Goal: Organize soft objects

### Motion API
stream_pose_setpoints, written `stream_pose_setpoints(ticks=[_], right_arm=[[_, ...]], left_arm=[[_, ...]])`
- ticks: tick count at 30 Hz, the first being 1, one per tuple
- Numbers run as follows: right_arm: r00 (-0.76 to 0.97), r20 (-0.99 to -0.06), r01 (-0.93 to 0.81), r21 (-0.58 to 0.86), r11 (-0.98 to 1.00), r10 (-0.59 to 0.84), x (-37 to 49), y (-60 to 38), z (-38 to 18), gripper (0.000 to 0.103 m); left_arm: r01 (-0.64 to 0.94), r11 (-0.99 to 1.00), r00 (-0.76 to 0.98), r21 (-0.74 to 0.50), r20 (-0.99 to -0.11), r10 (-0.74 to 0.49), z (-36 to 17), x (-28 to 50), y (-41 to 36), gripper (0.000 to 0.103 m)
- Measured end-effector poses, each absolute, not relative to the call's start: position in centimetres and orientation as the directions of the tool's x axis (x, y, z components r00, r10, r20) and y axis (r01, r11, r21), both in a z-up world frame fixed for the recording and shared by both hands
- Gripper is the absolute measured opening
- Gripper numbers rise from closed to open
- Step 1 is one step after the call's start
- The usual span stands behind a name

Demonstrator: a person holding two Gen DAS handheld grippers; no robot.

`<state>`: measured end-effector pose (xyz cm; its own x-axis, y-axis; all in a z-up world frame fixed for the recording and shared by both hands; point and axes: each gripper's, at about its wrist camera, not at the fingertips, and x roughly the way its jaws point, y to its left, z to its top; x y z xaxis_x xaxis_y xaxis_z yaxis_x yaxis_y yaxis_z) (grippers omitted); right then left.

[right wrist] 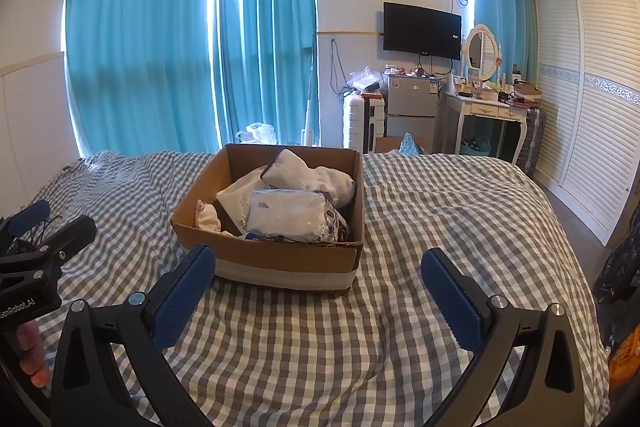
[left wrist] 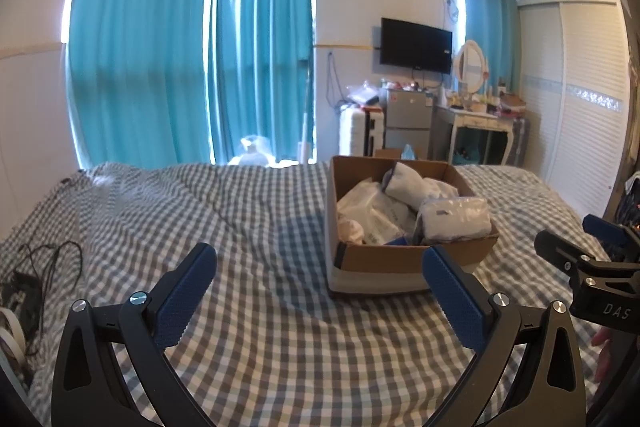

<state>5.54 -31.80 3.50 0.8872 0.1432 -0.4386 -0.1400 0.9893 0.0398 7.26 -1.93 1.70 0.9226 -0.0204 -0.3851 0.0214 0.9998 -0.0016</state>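
Both claws, my left claw [left wrist: 320, 291] and right claw [right wrist: 318, 291], stood wide and empty above the bed [right wrist: 420, 211]; soft packets, probably wipes, sat gathered in the cardboard box [right wrist: 280, 259].

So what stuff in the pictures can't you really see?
- Bottom of the cardboard box, both views: the soft packs piled inside cover it.
- Print on the packs: too small.
- Dresser clutter: too small, blurred in the left view.
- Right gripper, left view: cut off by the edge.

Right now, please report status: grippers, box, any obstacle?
Left gripper and right gripper open, empty. Cardboard box on bed, soft packs inside. Nothing blocking.
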Motion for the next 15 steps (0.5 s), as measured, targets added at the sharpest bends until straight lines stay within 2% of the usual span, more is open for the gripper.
stream_pose_setpoints(ticks=[15], right_arm=[[0.887, -0.439, -0.140, 0.041, 0.989, 0.144, 5.51, -31.82, 3.51, 0.103]], left_arm=[[0.023, 1.000, 0.923, -0.001, -0.385, -0.022, 1.68, 7.28, -1.86, 0.103]])
